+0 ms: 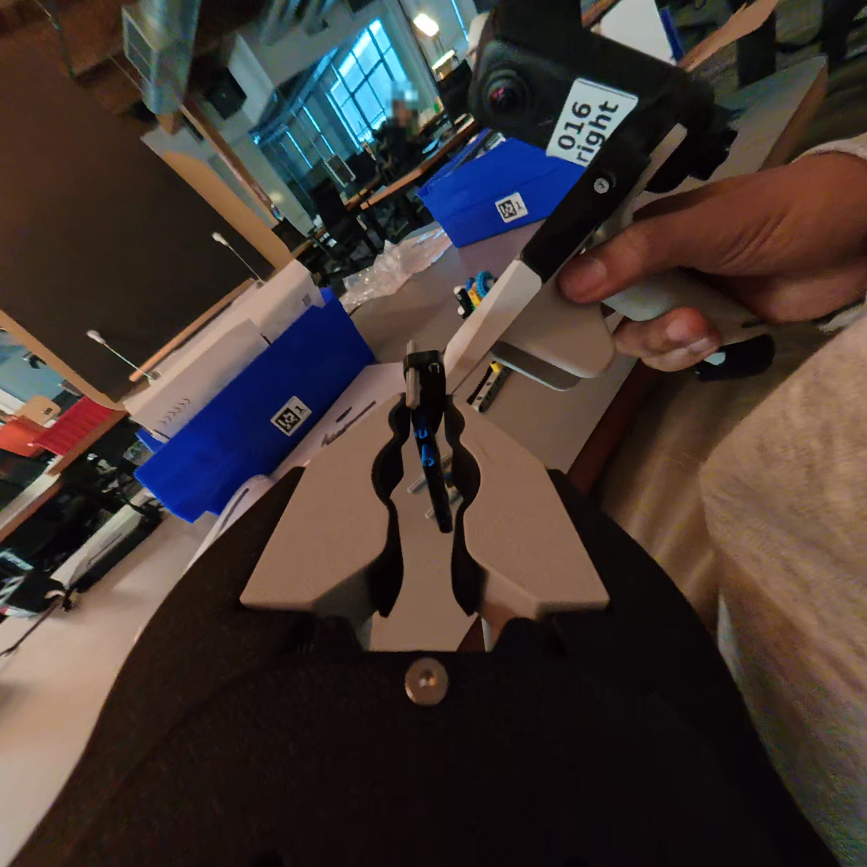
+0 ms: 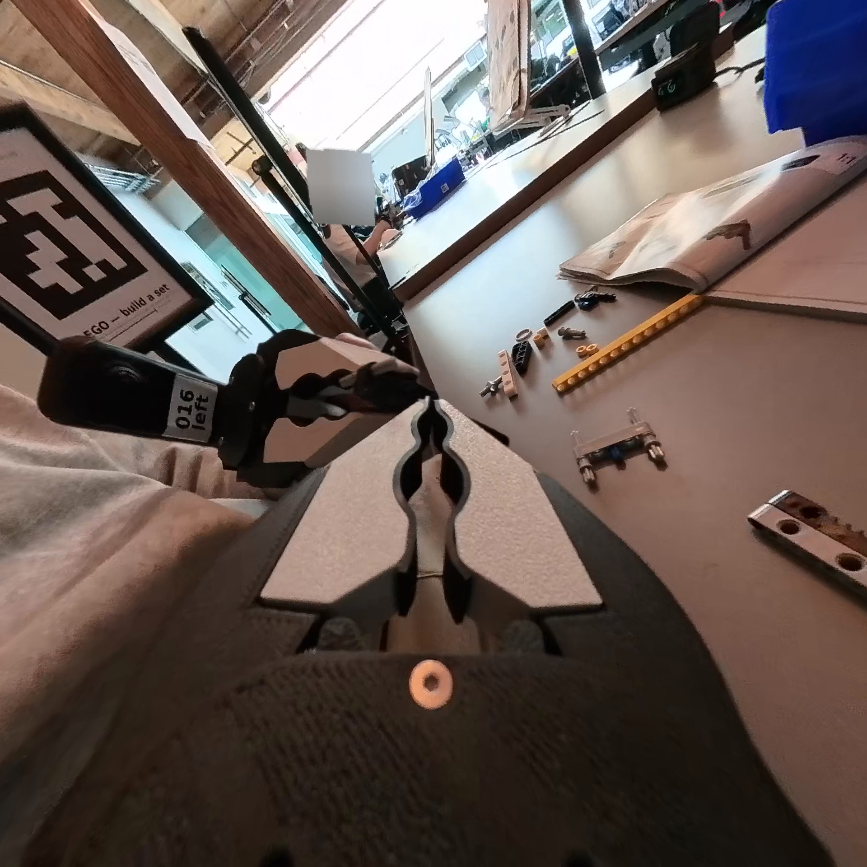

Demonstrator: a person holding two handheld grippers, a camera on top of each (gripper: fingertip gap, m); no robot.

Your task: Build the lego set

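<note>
My left gripper is shut on a black lego beam with blue pins. The beam runs between the fingers and sticks out past the tips, with a grey pin at its far end. It is held above the table. In the right wrist view the left gripper comes in from the left with the dark beam. My right gripper is shut, its tips right at the beam's end; I cannot tell whether they pinch anything. A hand holds the right gripper's body.
On the table lie a long yellow beam, a grey pinned assembly, several small loose parts, an open instruction booklet and a metal strip with holes. Two blue bins and clear plastic bags stand farther off.
</note>
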